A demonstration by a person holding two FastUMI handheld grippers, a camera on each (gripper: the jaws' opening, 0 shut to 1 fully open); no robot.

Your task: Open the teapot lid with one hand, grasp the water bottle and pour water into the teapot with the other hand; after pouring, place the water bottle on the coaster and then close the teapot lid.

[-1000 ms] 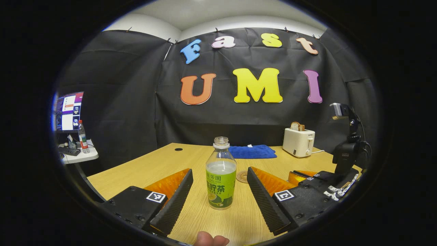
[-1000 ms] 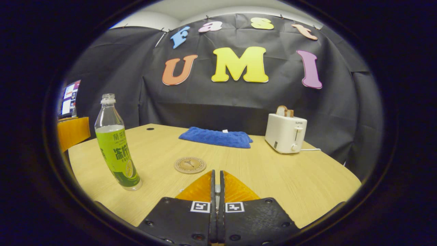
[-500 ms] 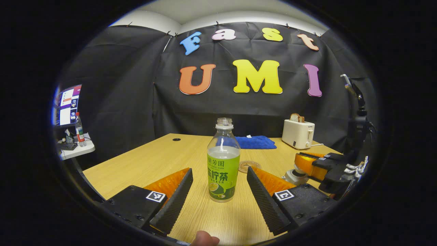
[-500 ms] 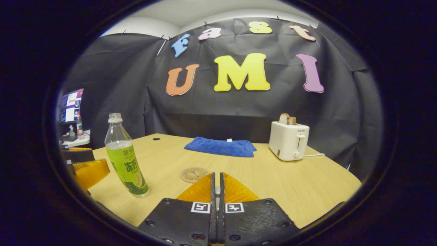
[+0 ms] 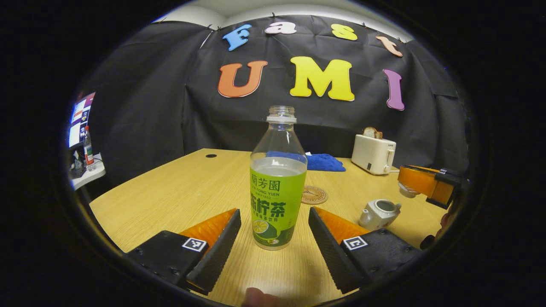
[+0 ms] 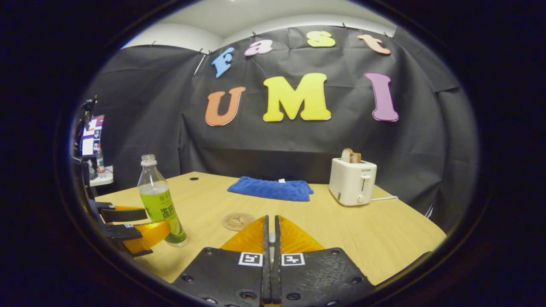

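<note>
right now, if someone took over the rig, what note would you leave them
Left gripper: open, fingers either side of the water bottle, not yet closed on it.
Right gripper: shut on the teapot lid, held up above the table.
Teapot: open, on the table right of the bottle. Coaster: bare, behind the bottle.
Done: lid off.
Left: grasp the uncapped bottle, pour into the teapot, set the bottle on the coaster, close the lid.
</note>
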